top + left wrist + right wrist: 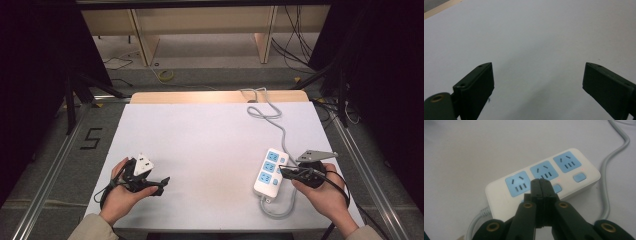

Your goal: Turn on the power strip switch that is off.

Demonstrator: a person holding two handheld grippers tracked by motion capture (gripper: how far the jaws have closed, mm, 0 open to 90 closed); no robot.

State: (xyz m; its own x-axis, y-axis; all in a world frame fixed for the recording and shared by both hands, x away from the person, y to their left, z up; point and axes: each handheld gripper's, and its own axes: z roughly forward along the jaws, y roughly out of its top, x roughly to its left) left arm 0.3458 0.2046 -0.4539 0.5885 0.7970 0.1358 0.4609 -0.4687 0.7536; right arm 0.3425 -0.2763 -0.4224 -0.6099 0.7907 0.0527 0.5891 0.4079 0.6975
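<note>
A white power strip (270, 173) with three blue sockets and blue buttons lies at the right of the white table (210, 145). In the right gripper view the strip (499, 192) runs across the frame, with small red lights beside its buttons. My right gripper (282, 171) is shut with nothing between its jaws; its tips (541, 183) sit over the strip between the middle socket and its button. Whether they touch it I cannot tell. My left gripper (161, 184) is held low at the table's left front. In its own view the left gripper (537, 80) stands wide open over bare table.
The strip's grey cable (276, 120) snakes to the table's back edge, and another loop (280, 209) curls at the front right. A wooden ledge (210, 96) borders the far side. Metal rails, floor cables and shelving legs surround the table.
</note>
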